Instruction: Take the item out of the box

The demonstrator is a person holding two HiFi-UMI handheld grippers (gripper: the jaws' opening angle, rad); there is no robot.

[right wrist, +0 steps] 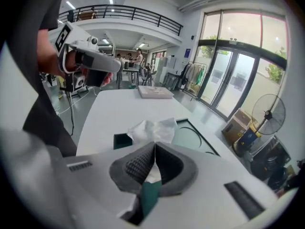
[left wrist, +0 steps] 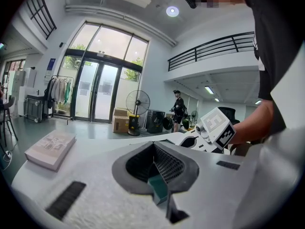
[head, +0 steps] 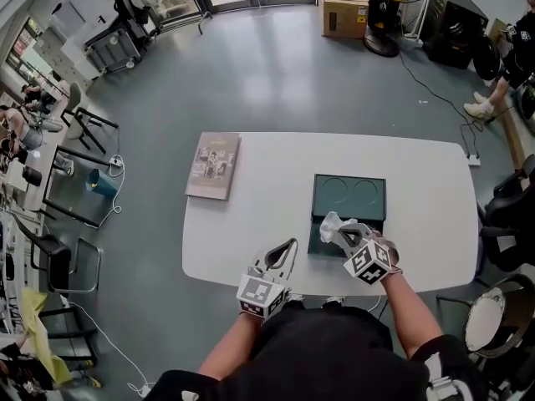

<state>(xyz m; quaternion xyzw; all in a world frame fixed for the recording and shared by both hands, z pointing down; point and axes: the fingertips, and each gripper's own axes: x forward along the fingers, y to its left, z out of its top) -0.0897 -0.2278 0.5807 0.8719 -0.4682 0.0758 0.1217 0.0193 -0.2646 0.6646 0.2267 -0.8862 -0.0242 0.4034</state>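
Observation:
A dark green box (head: 368,220) lies open on the white table (head: 267,215), its lid panel showing two round outlines. My right gripper (head: 344,234) is at the box's near left corner, shut on a crumpled white wrapped item (head: 333,225). In the right gripper view the white item (right wrist: 152,129) bunches just beyond the closed pads (right wrist: 143,163), above the box (right wrist: 193,135). My left gripper (head: 292,244) hovers over the table's near edge, left of the box, shut with nothing held. The left gripper view shows its pads (left wrist: 167,163) pressed together.
A flat book (head: 213,165) lies at the table's far left, also in the left gripper view (left wrist: 50,148). Chairs and desks stand to the left (head: 75,190). Cardboard boxes (head: 343,11), a fan (left wrist: 137,103) and a cable lie on the floor beyond. A person stands at the far right (head: 501,73).

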